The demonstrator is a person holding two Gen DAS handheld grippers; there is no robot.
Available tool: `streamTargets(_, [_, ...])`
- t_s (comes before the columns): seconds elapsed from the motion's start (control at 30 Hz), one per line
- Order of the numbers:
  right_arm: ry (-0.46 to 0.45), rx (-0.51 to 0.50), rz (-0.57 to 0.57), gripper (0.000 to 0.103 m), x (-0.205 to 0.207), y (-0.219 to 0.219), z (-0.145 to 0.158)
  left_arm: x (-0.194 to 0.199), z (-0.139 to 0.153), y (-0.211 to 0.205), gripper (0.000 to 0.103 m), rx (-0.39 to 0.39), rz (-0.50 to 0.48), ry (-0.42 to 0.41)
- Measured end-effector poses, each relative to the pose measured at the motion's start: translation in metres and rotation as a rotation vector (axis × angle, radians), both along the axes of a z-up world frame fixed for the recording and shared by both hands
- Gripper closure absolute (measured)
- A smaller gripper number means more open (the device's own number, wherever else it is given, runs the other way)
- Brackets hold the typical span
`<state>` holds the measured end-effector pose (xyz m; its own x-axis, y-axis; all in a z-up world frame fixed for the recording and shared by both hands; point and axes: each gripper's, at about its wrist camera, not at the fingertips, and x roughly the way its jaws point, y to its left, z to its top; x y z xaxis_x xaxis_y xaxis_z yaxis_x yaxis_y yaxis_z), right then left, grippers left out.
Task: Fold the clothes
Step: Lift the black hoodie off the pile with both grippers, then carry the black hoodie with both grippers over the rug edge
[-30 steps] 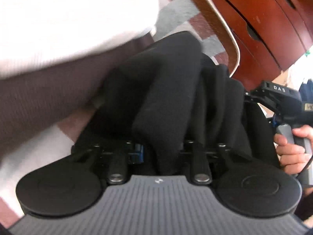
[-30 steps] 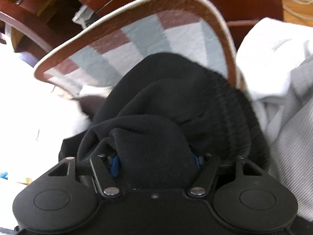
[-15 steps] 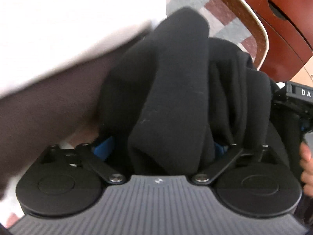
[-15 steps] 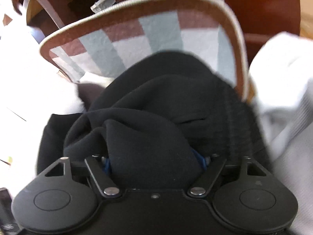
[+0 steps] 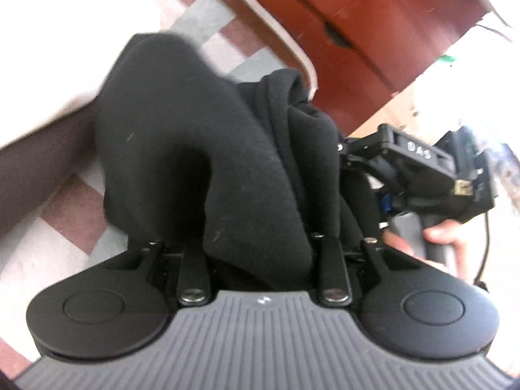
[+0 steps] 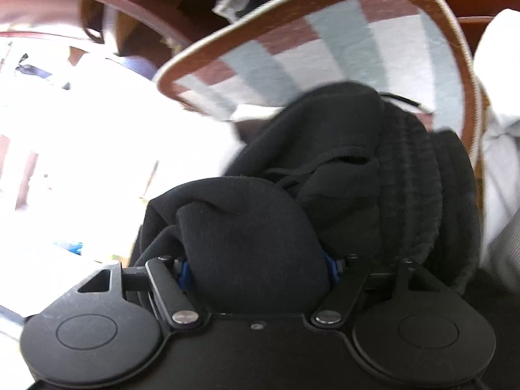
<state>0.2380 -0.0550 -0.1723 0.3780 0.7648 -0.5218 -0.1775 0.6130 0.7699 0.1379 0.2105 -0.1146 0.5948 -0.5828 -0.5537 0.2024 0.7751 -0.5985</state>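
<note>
A black fleece garment (image 5: 201, 149) hangs bunched and lifted over a checked cloth. My left gripper (image 5: 256, 243) is shut on a thick fold of it; the fabric hides the fingertips. My right gripper (image 6: 256, 253) is shut on another bunch of the same black garment (image 6: 325, 195), with blue pads just showing at both sides. The right gripper's body and the hand holding it also show at the right of the left wrist view (image 5: 419, 175).
A checked red, grey and white cloth with a brown border (image 6: 325, 55) covers the surface. Red-brown wooden furniture (image 5: 373, 26) stands beyond it. A white garment (image 5: 58, 39) and a brown one (image 5: 35, 169) lie left; pale clothes (image 6: 497, 149) lie right.
Both grippers have kept hold of the black garment and lifted it back from the cloth's edge. The left gripper's linkage, spread wider half a second ago, has closed in again.
</note>
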Motion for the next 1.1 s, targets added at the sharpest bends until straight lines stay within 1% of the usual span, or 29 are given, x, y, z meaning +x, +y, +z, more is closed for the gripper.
streamTargets(0.1, [-0.005,0.045,0.037,0.027,-0.014,0.004,0.015,-0.016,0.022,0.002,0.076,0.02,0.005,-0.045])
streamTargets(0.23, [0.006,0.11,0.097,0.027,-0.033,0.011,0.033,-0.043,0.044,0.01,0.076,0.01,0.036,-0.085])
streamTargets(0.3, [0.0,0.117,0.141,0.027,-0.045,0.021,0.044,-0.046,0.058,0.014,0.076,0.034,0.036,-0.102])
streamTargets(0.4, [0.006,0.129,0.223,0.027,-0.062,0.046,0.059,-0.068,0.074,0.026,0.076,0.077,0.034,-0.096])
streamTargets(0.5, [0.0,0.139,0.313,0.027,-0.084,0.081,0.073,-0.107,0.087,0.062,0.076,0.091,0.092,-0.099])
streamTargets(0.57, [-0.015,0.128,0.372,0.027,-0.098,0.108,0.082,-0.134,0.094,0.082,0.076,0.098,0.14,-0.107])
streamTargets(0.63, [0.008,0.14,0.417,0.027,-0.108,0.132,0.086,-0.155,0.1,0.098,0.076,0.092,0.192,-0.111])
streamTargets(0.7, [0.037,0.157,0.452,0.027,-0.115,0.154,0.087,-0.173,0.103,0.111,0.076,0.088,0.243,-0.12])
streamTargets(0.77, [0.045,0.151,0.492,0.027,-0.121,0.177,0.091,-0.192,0.106,0.124,0.076,0.085,0.294,-0.129])
streamTargets(0.87, [0.021,0.136,0.564,0.027,-0.134,0.212,0.105,-0.215,0.114,0.146,0.076,0.076,0.356,-0.159])
streamTargets(1.0, [0.002,0.166,0.661,0.027,-0.147,0.255,0.122,-0.245,0.126,0.177,0.075,0.063,0.436,-0.203])
streamTargets(1.03, [0.003,0.178,0.683,0.027,-0.149,0.266,0.125,-0.252,0.129,0.184,0.075,0.068,0.454,-0.211])
streamTargets(1.1, [0.007,0.203,0.721,0.027,-0.15,0.289,0.131,-0.262,0.142,0.2,0.075,0.11,0.499,-0.225])
